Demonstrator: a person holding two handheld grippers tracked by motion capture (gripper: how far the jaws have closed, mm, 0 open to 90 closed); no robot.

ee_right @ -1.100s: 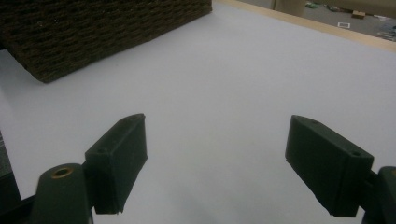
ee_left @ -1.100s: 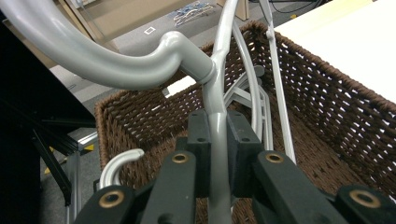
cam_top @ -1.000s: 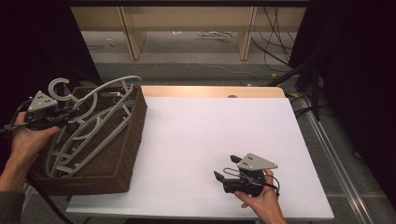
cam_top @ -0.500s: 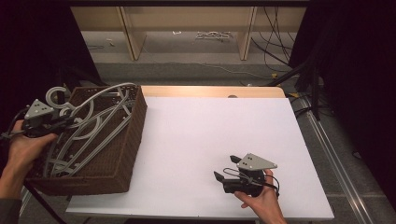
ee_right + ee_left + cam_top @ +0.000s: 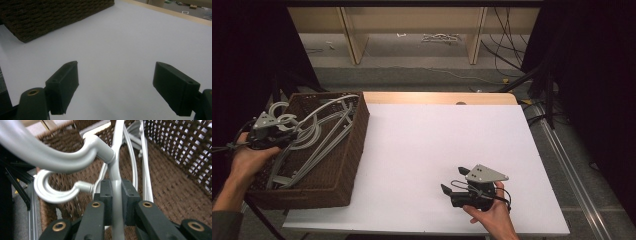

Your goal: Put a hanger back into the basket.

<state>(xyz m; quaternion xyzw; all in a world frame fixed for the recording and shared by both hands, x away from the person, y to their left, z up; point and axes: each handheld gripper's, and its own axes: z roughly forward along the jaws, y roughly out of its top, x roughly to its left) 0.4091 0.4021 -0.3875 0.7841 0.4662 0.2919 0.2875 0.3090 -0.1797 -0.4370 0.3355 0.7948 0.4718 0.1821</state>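
hanger [image 5: 117, 185] is pinched tight in the left gripper [image 5: 117, 195], low inside the basket [image 5: 357, 135] on top of the other hangers [image 5: 319, 145]. looks nearly done to me, it just needs letting go. right gripper [image 5: 457, 181] sits wide and empty on the table [image 5: 432, 135]. the hook up close is blurry, and i can't count the pile since it's all tangled.

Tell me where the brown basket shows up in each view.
High view: basket at the table's left edge, holding grey hangers.
Left gripper view: its weave lies behind the clamped hanger.
Right gripper view: its outer wall, top left.
Shared landmark: the dark woven wall.
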